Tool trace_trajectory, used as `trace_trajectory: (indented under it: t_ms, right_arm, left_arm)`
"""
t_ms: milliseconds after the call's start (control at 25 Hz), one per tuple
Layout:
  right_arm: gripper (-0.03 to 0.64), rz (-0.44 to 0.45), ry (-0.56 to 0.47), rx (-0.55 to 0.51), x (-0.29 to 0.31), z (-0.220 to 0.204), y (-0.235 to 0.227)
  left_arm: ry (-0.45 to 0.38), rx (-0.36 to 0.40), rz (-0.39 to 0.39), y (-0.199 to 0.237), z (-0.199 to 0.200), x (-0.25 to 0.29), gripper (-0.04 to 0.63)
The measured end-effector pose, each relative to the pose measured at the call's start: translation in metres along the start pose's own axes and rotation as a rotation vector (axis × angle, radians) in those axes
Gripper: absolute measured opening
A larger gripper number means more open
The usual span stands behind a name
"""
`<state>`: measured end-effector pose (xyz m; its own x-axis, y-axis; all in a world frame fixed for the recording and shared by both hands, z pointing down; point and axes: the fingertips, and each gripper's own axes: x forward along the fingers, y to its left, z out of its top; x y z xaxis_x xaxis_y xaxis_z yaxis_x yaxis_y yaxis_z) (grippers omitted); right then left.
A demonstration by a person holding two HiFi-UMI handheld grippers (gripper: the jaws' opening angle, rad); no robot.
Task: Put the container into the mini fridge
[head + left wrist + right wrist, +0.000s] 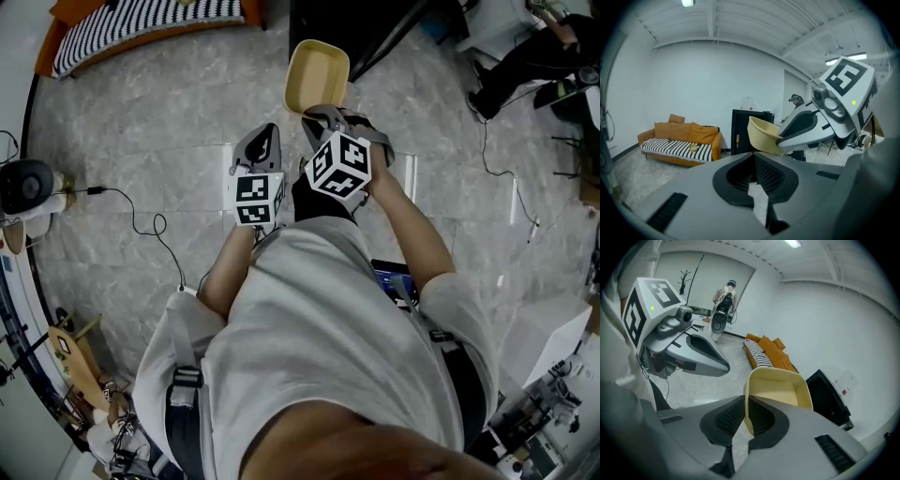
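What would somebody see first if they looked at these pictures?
Probably the yellow container, held up in the air above the grey floor, with one wall pinched by the right gripper. After that, the orange sofa with its striped seat, and the black fridge standing just to the right of it in the left gripper view.

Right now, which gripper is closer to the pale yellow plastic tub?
Right. The right gripper is clamped on the rim of the pale yellow plastic tub. The left gripper holds nothing and sits to the left, short of the tub, not touching it.
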<state>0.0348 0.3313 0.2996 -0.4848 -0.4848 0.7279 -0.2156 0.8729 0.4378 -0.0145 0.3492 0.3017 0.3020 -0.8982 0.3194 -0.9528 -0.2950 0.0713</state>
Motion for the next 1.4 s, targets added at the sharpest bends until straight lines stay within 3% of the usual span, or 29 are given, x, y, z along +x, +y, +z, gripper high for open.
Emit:
trace_trajectory:
  t_ms: [280,520,1120,1400]
  right_arm:
    - [0.051,0.006,-0.015,0.051,0.036,-0.021,-0.078]
    - [0.051,0.043,-0.035,0.092,0.055,-0.045,-0.117]
    - [0.051,0.091,-0.044,0.151,0.101,-0.057,-0.171]
    - [0.051,0.105,-0.015,0.153,0.131,-0.047,-0.193]
  left_arm:
    - [0.068,0.026,-0.028,0.013,0.019,0.083,0.012]
    - [0.112,0.043,-0.04,0.006,0.031,0.141,0.012]
    - [0.137,0.039,-0.021,0.034,0.05,0.214,0.012]
    - [0.139,0.039,-0.053,0.065,0.055,0.251,0.012]
